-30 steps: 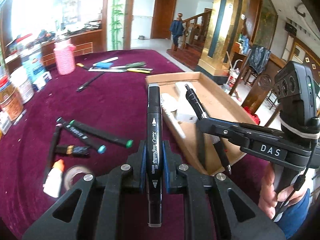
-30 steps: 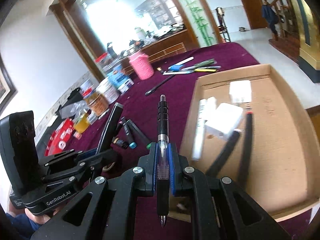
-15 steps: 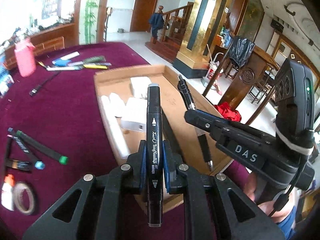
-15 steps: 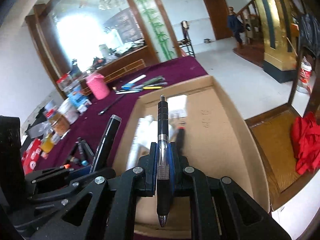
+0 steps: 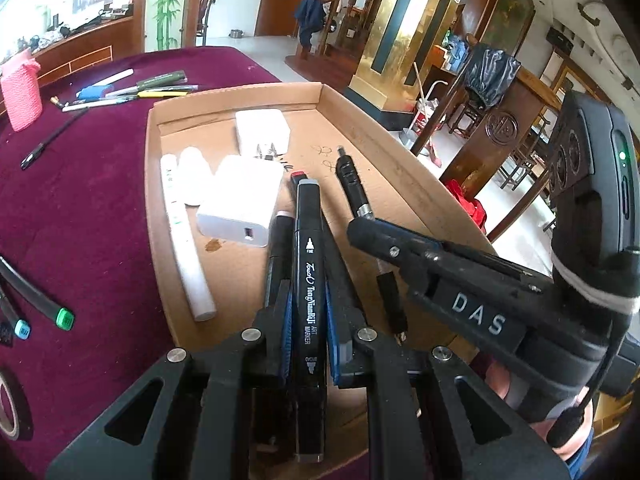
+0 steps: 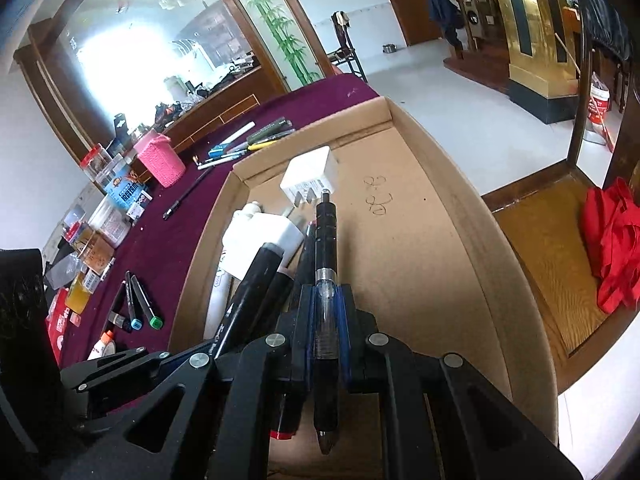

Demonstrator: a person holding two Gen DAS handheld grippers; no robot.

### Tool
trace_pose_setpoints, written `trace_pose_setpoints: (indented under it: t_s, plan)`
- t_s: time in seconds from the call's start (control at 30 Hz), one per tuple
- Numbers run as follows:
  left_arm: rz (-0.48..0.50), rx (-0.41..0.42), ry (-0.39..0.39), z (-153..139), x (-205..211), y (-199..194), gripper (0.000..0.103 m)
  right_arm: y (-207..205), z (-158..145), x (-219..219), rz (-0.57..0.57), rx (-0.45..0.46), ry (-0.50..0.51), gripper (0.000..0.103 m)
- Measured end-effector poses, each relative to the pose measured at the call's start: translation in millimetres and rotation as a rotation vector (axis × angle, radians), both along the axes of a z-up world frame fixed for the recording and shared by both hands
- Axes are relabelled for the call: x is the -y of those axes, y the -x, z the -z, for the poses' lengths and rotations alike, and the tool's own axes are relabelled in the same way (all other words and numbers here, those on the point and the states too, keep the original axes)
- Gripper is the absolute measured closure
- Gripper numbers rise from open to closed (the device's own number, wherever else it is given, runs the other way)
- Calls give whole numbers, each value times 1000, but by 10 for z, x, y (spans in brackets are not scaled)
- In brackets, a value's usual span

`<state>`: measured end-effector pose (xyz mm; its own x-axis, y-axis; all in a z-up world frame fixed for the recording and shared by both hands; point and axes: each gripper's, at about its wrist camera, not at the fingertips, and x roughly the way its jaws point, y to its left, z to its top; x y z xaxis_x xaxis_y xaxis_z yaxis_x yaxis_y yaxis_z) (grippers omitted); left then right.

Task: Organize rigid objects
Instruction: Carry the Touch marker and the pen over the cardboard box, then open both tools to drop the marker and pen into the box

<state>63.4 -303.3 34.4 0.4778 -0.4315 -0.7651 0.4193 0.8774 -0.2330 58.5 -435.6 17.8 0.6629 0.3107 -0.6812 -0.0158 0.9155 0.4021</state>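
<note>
- The left gripper (image 5: 307,304) is clamped on a black art marker (image 5: 307,276). The long axis runs straight out along the fingers, with the grey-capped end pointing away over the cardboard tray (image 5: 404,168).
- The right gripper (image 6: 326,316) is pinching a black pen (image 6: 326,264) with a clear grip section. It also lies along the fingers, with the writing tip pointing back toward the camera and the far end aimed at the tray's back wall.
- Compared with 1 s ago, both tools have swung from above the maroon cloth (image 5: 92,208) to over the tray, and they sit lower over it now.
- The tray is plain brown corrugated card with low walls and pen scribbles on the floor. Inside it are 2 boxy white chargers (image 5: 240,210), a white tube (image 5: 184,248), and a couple of dark markers.
- The cloth looks velvety. There are 3 loose markers (image 6: 138,304) on it off to the left, plus a pink knitted holder (image 5: 20,94) further back.
</note>
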Motion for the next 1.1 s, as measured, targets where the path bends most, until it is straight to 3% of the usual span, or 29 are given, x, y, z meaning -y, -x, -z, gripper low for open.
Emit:
trace_pose_setpoints:
  t_s: [0.27,0.73,1.1]
  plan:
    - [9,-34,-2,89,47,-32,91,-10,42,14,11,-18,13,94]
    - [16,-20,-21,100,47,-12,91,-9,38,-21,15,-19,23,93]
    - [17,-30,-30,63,26,56,89,47,-32,45,43,26,1,87]
